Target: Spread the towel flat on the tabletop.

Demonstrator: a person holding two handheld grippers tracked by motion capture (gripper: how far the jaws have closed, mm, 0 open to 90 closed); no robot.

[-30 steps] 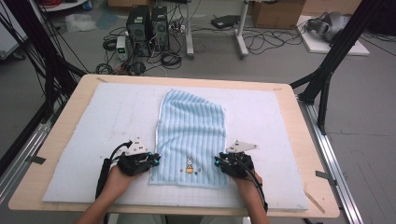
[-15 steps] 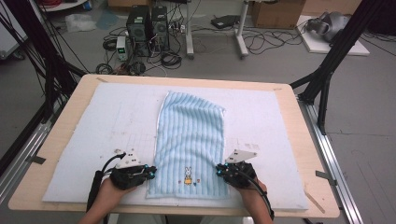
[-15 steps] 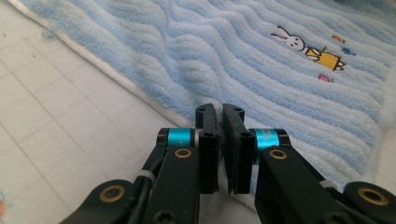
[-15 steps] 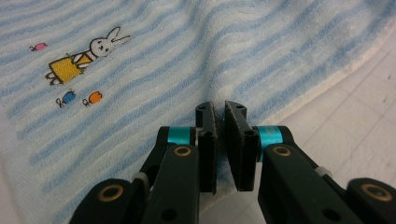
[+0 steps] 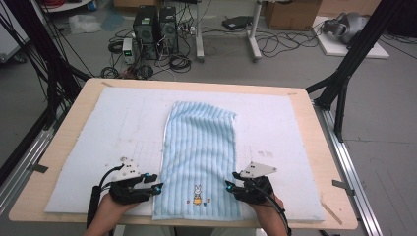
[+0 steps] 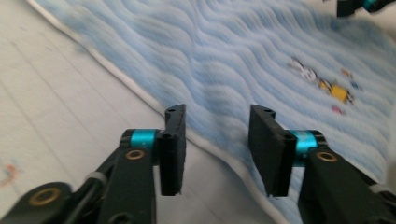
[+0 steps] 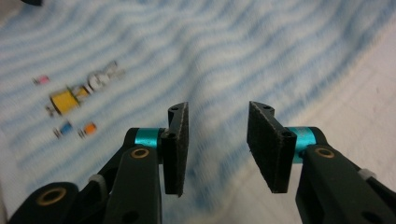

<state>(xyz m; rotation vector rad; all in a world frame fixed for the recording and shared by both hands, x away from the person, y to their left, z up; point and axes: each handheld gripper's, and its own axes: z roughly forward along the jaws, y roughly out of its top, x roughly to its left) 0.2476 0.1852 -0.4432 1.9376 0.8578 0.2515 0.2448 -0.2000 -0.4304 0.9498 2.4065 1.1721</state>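
A light blue striped towel [image 5: 199,157] with a small embroidered rabbit [image 5: 197,192] lies flat down the middle of the white pad [image 5: 98,128]. My left gripper [image 5: 156,183] sits at the towel's near left edge, open, with nothing between its jaws. In the left gripper view the left gripper [image 6: 215,140] hovers over the towel's white hem [image 6: 140,95]. My right gripper [image 5: 229,187] is at the near right edge, open and empty. The right gripper [image 7: 217,140] looks across the towel [image 7: 224,51], with the rabbit [image 7: 79,91] at left.
The pad covers a wooden table [image 5: 322,147] with bare wood around it. Black frame struts [image 5: 344,73] rise at the right and left sides. Computers and cables [image 5: 152,29] sit on the floor beyond the far edge.
Both grippers drew the towel's near edge toward the table's front, stretching it longer. Now both stand open beside the towel's near corners, having let go.
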